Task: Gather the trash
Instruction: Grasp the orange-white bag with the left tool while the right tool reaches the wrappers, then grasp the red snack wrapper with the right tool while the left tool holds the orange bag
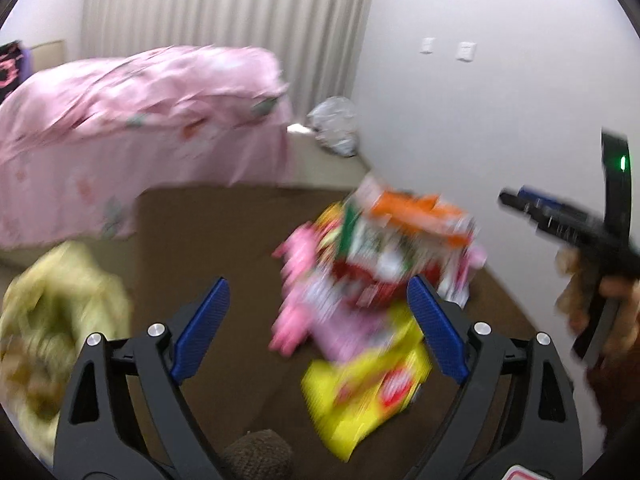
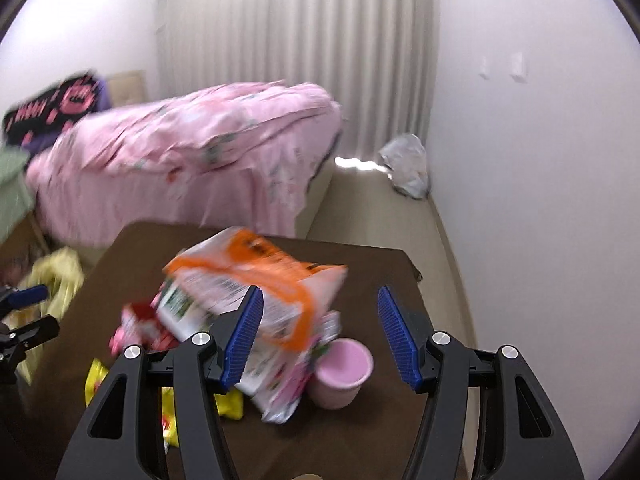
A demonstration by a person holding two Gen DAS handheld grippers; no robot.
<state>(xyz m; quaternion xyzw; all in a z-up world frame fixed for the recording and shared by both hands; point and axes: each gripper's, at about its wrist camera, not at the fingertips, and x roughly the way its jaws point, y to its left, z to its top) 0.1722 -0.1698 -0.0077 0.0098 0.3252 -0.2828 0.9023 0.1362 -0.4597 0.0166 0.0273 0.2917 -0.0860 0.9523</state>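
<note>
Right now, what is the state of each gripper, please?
Left gripper: open, holding nothing, above the snack wrappers.
Right gripper: open, holding nothing, above the pink cup.

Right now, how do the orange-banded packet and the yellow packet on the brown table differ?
The orange-banded packet is white with an orange stripe and sits tilted atop the pile; the yellow packet lies flat on the brown table, partly under other wrappers. The orange-banded packet also looks puffier than the yellow packet. Both are snack wrappers, and neither is gripped.
</note>
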